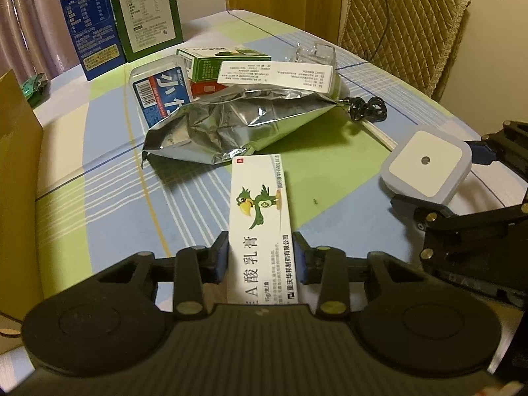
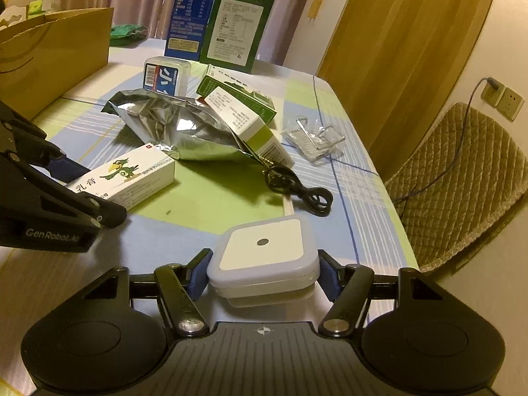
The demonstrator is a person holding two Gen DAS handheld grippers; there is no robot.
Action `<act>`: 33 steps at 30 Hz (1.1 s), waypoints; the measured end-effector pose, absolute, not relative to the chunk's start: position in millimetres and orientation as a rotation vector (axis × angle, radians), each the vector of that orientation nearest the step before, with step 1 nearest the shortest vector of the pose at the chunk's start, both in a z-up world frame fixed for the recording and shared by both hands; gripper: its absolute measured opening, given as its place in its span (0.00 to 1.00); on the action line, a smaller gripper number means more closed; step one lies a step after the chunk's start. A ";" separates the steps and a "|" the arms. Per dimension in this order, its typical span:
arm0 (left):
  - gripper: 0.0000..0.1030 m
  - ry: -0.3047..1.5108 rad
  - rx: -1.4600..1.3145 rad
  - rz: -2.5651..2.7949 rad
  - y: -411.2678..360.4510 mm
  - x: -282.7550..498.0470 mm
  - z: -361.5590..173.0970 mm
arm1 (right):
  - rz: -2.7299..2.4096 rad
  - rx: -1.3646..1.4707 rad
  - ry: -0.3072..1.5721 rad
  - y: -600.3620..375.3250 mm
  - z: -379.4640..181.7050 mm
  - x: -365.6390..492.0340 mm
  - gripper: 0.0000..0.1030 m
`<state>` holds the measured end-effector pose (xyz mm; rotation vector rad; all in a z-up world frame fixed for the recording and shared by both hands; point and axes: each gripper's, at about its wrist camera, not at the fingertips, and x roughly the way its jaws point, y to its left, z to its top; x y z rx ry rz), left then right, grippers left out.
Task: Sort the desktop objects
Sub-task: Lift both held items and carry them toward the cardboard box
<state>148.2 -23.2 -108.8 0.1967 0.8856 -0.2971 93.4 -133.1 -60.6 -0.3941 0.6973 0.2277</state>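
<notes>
A checked tablecloth (image 1: 99,171) covers the table. On it lies a crumpled foil bag (image 1: 231,125), the landmark. Just in front of the bag, the left gripper (image 1: 260,257) clamps a white ointment box (image 1: 260,217). To the bag's right, the right gripper (image 2: 262,272) clamps a square white night light (image 2: 264,250).

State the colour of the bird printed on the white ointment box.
Green, with a yellow beak. The bird on the ointment box shows best in the left wrist view.

Foil bag (image 1: 237,125) blocks ahead; green patch (image 1: 323,161) free.
</notes>
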 end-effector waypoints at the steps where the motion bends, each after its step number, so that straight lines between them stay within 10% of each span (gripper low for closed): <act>1: 0.32 0.888 0.195 -0.295 -23.2 147.9 -108.6 | 0.225 -0.384 0.698 -134.1 -60.4 93.6 0.61; 33: 0.32 0.754 0.053 -0.158 57.5 103.5 22.1 | 0.343 -0.165 0.557 -104.8 42.3 74.9 0.61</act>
